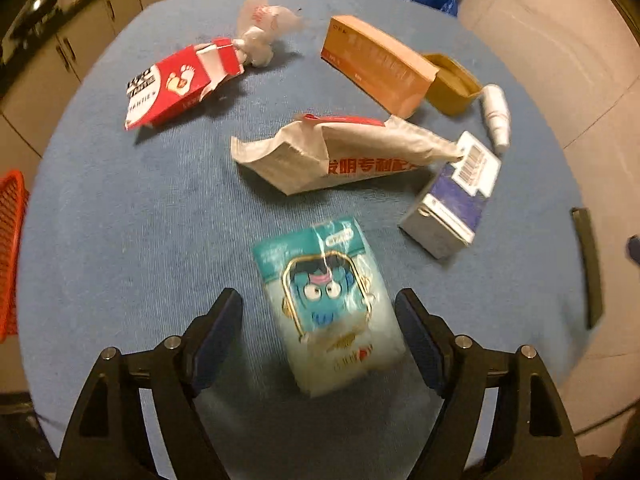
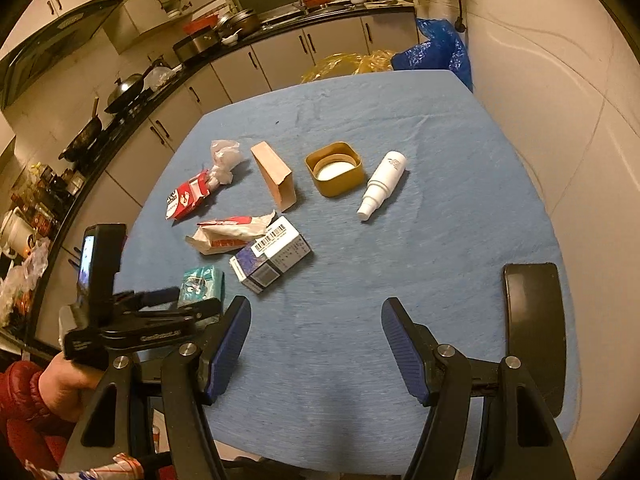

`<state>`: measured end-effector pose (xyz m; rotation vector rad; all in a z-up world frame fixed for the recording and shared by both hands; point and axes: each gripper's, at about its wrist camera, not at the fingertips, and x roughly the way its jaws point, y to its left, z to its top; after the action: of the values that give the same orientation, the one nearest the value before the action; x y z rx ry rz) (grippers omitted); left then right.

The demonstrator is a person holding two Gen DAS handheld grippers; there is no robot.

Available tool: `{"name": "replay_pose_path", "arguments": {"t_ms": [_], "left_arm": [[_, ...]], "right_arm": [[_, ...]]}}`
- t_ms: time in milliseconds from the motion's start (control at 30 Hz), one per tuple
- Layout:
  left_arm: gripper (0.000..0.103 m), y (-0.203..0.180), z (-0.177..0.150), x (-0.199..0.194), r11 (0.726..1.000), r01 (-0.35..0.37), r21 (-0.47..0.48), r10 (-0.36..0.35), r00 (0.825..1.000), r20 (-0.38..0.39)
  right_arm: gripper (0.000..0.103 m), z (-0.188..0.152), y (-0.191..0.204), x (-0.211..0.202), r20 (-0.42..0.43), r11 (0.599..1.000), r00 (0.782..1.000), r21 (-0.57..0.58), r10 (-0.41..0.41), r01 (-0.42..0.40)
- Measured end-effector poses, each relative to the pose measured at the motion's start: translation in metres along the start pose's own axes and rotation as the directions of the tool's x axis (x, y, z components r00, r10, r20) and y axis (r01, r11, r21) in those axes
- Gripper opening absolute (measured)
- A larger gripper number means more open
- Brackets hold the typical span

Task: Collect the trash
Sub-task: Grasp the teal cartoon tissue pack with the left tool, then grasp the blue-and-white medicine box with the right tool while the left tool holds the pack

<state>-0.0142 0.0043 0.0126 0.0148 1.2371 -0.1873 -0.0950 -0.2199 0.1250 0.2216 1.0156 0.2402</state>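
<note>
Trash lies on a blue table (image 1: pixel 120 208). My left gripper (image 1: pixel 319 304) is open, its fingers either side of a teal tissue pack (image 1: pixel 328 304), just above it. Beyond lie a crumpled white paper packet (image 1: pixel 340 160), a blue-and-white box (image 1: pixel 452 204), a red box (image 1: pixel 180 84), an orange box (image 1: pixel 376 64), a yellow lid (image 1: pixel 454 84), a white bottle (image 1: pixel 496 114) and a crumpled plastic bag (image 1: pixel 260 32). My right gripper (image 2: pixel 316 316) is open and empty over bare cloth, right of the left gripper (image 2: pixel 160 308) and the tissue pack (image 2: pixel 200 282). The blue-and-white box (image 2: pixel 272 256) lies ahead.
A red basket (image 1: pixel 10 248) stands off the table's left edge. A black phone (image 2: pixel 534 328) lies near the table's right edge. A kitchen counter (image 2: pixel 132 104) with pots runs along the left and back. Blue (image 2: pixel 436 52) and yellow bags (image 2: pixel 348 64) sit behind the table. A wall is at right.
</note>
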Motion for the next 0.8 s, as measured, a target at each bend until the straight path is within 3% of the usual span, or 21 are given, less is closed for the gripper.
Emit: {"name": "replay_pose_path", "arguments": {"t_ms": [100,267,567,700,800], "left_arm": [[0.078,-0.007,0.001,0.003,0.997,-0.063,0.053,0.062,0.998,0.022],[0.049,0.004,-0.009,-0.006,0.994,-0.076,0.075,0.070,0.995,0.069],[0.043,0.045,-0.032,-0.027,0.993,-0.102,0.059,0.096,0.991,0.091],[0.043,0.060,-0.038,-0.040,0.994,-0.101,0.046,0.095,0.989,0.112],[0.043,0.070,-0.041,-0.047,0.993,-0.104,0.053,0.097,0.987,0.126]], "right_arm": [[0.072,0.006,-0.002,0.006,-0.011,1.000,1.000,0.005,0.019,-0.018],[0.072,0.024,0.001,0.023,-0.038,0.997,0.997,0.053,0.061,-0.059],[0.072,0.054,0.034,0.084,-0.154,0.989,0.982,0.123,0.106,-0.088],[0.072,0.063,0.051,0.114,-0.214,0.987,0.974,0.156,0.079,-0.046],[0.072,0.065,0.061,0.135,-0.263,0.989,0.965,0.143,0.004,0.035]]}}
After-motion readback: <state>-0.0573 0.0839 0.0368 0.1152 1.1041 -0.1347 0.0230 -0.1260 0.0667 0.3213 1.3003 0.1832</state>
